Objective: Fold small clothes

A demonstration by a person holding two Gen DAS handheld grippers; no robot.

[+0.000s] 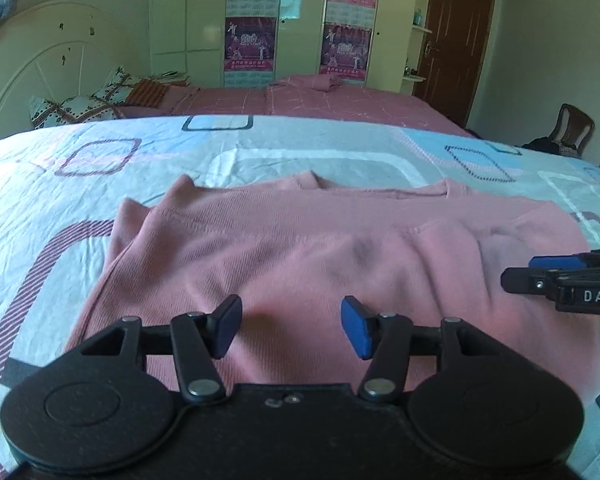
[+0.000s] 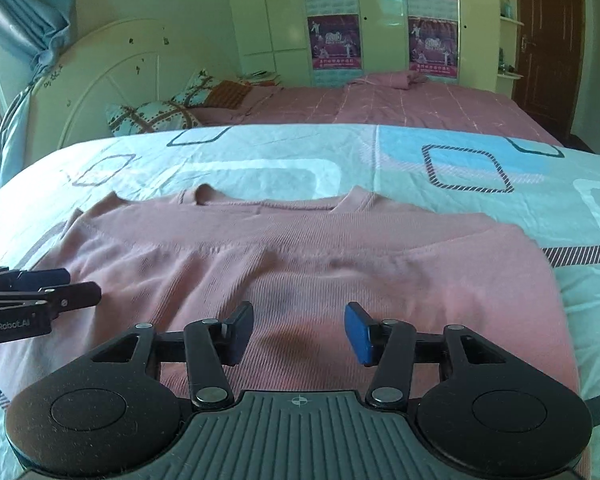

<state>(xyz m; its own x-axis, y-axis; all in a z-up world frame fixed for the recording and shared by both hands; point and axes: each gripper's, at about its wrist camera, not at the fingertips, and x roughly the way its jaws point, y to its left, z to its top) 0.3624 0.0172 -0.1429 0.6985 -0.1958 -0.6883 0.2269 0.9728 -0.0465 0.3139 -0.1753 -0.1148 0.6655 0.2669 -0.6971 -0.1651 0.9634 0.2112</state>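
1. The bed sheet, pale blue with rounded squares, lay under everything; a second bed with a pink cover stood behind.
2. The pink top lay flat on the sheet, neckline at the far edge, hem toward the cameras, its long axis running side to side, both sides folded inward.
3. Only the left wrist view showed a wooden chair at right; only the right wrist view showed the blue curtain fully.
4. The left gripper hovered over the hem, jaws about half apart, empty.
5. The right gripper stood likewise parted, gripping nothing.
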